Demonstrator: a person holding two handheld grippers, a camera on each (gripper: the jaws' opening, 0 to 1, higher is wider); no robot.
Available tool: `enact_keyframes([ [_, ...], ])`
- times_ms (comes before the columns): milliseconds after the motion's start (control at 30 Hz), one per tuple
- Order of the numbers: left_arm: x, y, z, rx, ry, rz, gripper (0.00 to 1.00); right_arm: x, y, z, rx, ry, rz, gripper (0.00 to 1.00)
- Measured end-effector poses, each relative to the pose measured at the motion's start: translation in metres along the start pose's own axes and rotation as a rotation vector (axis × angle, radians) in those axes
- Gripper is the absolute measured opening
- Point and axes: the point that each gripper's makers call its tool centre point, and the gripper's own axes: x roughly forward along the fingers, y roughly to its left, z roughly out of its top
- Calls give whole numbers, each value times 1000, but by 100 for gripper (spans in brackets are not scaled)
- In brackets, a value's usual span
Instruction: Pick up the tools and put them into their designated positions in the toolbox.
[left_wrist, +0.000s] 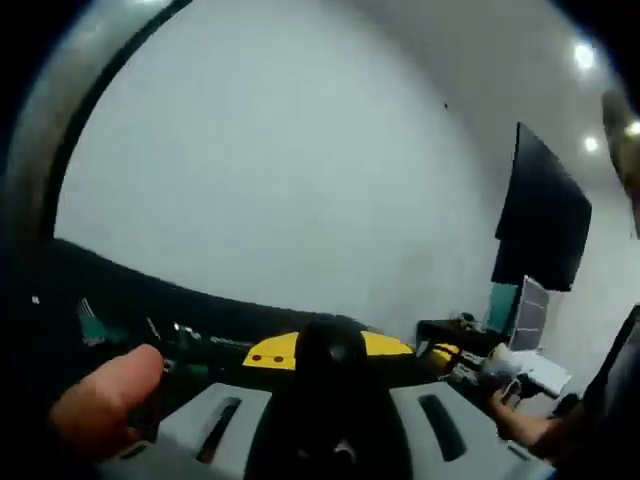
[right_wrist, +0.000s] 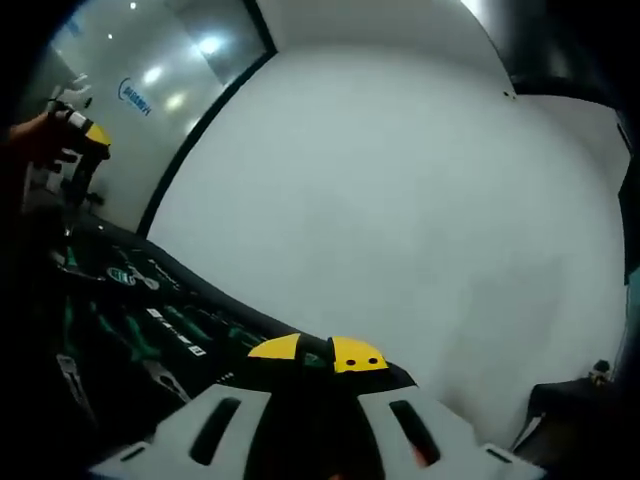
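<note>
At bottom of left gripper view, left hand-held gripper (left_wrist: 330, 420) jaws spread apart, dark blurred shape between them, whether gripped cannot tell. Thumb (left_wrist: 105, 395) at lower left. Dark toolbox (left_wrist: 150, 320) band behind, green-handled tools (left_wrist: 95, 328) in it. Right hand-held gripper (left_wrist: 520, 370) far right, held by hand. Right gripper view: toolbox (right_wrist: 60, 330) at left with green tools (right_wrist: 140, 340) in slots; own jaws (right_wrist: 320, 430) apart, grip unclear. White wall (right_wrist: 400, 200) behind.
</note>
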Motion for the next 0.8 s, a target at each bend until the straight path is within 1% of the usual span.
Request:
enact_keyframes([
  [33, -2, -4, 2, -57, -24, -34, 16, 0, 0, 0, 4, 1, 2, 8],
  [67, -5, -10, 6, -114, -59, -94, 16, 1, 1, -1, 9, 6, 5, 8],
  [100, -6, -10, 6, -148, -59, -111, 16, 1, 1, -3, 10, 14, 8, 8],
  [133, -8, -3, -3, -171, -3, -81, 16, 2, 2, -6, 9, 25, 12, 8],
  [167, -10, 5, -8, -181, 32, -47, 16, 2, 2, -7, 9, 28, 14, 8],
  [233, -10, 23, -9, -162, 26, 23, 16, 2, 1, -7, 15, 27, 13, 8],
  [300, -9, 24, -10, -165, 27, -3, 16, 2, -1, -8, 15, 28, 8, 8],
  [333, -9, 26, -16, -154, 63, -5, 15, 2, -1, -8, 16, 28, 7, 8],
  [367, -11, 40, -26, -150, 118, 55, 15, 2, -2, -8, 18, 28, 6, 8],
  [400, -13, 47, -31, -157, 143, 81, 15, 2, -2, -8, 19, 28, 5, 8],
  [433, -11, 47, -22, -163, 99, 49, 15, 2, -2, -8, 19, 28, 5, 8],
  [467, -13, 50, -23, -178, 119, 46, 15, 1, -3, -8, 21, 26, 4, 8],
  [500, -16, 50, -26, -155, 133, 47, 15, 1, -3, -8, 24, 25, 4, 8],
  [533, -21, 57, -28, -79, 160, 88, 15, 2, -3, -8, 28, 26, 5, 8],
  [567, -23, 58, -26, -50, 163, 93, 14, 2, -3, -9, 30, 29, 7, 8],
  [600, -27, 63, -28, -19, 189, 123, 14, 3, -3, -10, 32, 31, 13, 8],
  [633, -30, 67, -28, 35, 194, 144, 14, 4, -4, -11, 32, 30, 15, 8],
  [667, -35, 72, -28, 148, 185, 170, 15, 4, -4, -10, 32, 26, 18, 8],
  [700, -40, 77, -28, 201, 179, 206, 15, 4, -3, -9, 31, 24, 19, 8],
  [733, -43, 83, -27, 233, 184, 236, 16, 4, -3, -9, 28, 23, 19, 8],
  [767, -49, 84, -29, 241, 194, 249, 16, 3, -3, -8, 23, 23, 20, 8],
  [800, -54, 87, -28, 229, 197, 256, 16, 3, -2, -8, 21, 22, 20, 8],
])
